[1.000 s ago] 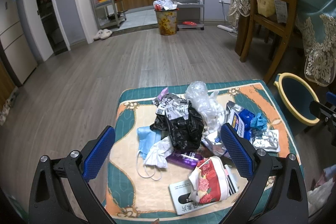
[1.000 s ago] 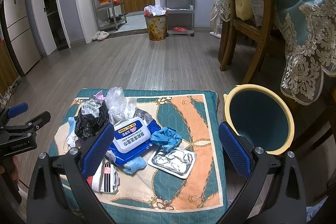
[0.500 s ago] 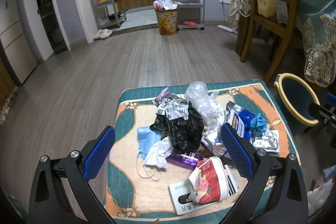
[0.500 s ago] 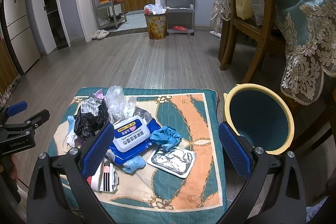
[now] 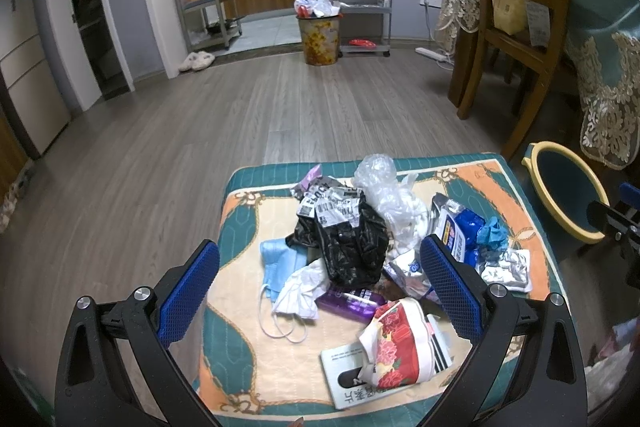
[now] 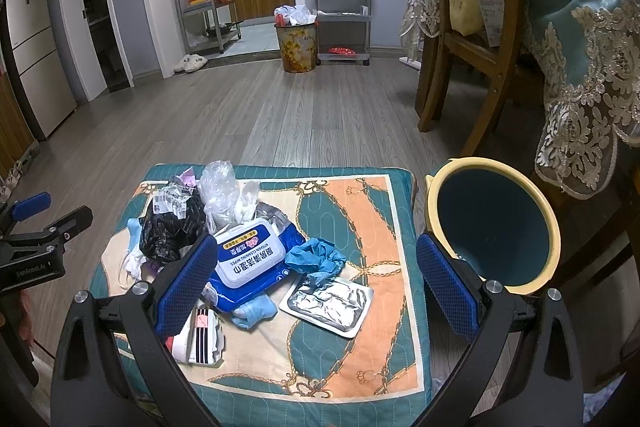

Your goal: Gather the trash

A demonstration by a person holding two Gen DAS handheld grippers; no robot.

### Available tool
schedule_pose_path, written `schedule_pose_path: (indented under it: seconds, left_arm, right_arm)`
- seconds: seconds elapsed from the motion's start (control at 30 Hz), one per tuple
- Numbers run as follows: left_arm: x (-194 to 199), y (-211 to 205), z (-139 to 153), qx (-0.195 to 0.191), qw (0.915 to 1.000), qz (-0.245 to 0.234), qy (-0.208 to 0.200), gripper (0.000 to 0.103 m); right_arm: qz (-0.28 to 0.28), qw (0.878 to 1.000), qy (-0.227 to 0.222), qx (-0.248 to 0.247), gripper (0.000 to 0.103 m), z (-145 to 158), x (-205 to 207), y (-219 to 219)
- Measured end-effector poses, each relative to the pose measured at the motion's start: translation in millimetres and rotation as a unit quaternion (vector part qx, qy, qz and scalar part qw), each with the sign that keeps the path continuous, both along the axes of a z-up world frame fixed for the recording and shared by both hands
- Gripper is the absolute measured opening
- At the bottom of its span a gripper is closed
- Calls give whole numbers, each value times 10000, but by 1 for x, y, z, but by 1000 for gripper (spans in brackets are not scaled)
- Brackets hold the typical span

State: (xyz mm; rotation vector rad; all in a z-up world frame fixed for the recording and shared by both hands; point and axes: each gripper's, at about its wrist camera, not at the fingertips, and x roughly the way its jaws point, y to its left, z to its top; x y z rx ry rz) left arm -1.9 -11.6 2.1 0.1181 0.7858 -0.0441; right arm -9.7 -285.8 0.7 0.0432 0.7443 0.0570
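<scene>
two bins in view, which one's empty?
The teal bin with the yellow rim, right beside the patterned mat; its inside shows bare. The floral bin by the far shelves is heaped with trash over its rim.

A low surface covered by a teal-and-orange patterned cloth [image 6: 384, 211] carries a trash heap. Around the blue wipes pack [image 6: 250, 259]: black bag [image 6: 170, 227] left, silver tray [image 6: 328, 301] right, striped packet [image 6: 202, 337] nearer.

1. teal and orange quilted mat [image 6: 362, 211] with gold chain pattern.
2. black bag [image 5: 352, 247].
3. blue and white wipes pack [image 6: 252, 259].
4. bin [image 6: 494, 227], yellow rim, dark teal inside.
5. red floral wrapper [image 5: 398, 343].
</scene>
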Motion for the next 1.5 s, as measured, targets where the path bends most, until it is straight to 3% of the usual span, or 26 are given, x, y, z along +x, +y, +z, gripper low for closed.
schedule_pose_path:
  seconds: [0.33,0.47,0.6,0.7,0.8,0.87,0.97,1.1,1.27,1.37,1.5]
  left_arm:
    - [0,0,1,-22,10000,-2,11,99]
    - [1,-4,1,170,9998,115,34,99]
    - [3,-3,5,-11,9999,31,114,99]
    - [14,10,16,-657,9977,-117,96,99]
    - [34,15,24,-516,9987,16,-45,99]
    - [45,17,24,-317,9993,119,-173,99]
    - [65,22,8,-401,9991,125,-37,99]
    - [83,38,-20,-751,9966,202,264,99]
    - [100,28,-56,-488,9961,119,732,96]
    - [102,19,-63,-440,9958,-123,790,91]
    - [107,7,-77,-372,9932,-365,1039,73]
  right_arm:
    - [-19,10000,58,-10,97,-2,1,2]
    - [-425,9985,339,-106,97,-3,5,-4]
    - [-730,9931,711,581,97,0,13,-30]
    - [-480,9941,505,834,97,17,26,-47]
    - [109,9959,-107,889,97,34,43,-52]
    - [89,9986,-257,448,97,32,55,-49]
    - [99,9995,-8,291,97,9,74,-47]
    - [-100,9934,910,695,97,-31,94,-46]
    - [315,9893,1291,607,96,-62,101,-27]
    - [580,9853,1529,495,83,-79,104,-16]
    - [868,9759,1921,563,66,-100,106,-5]
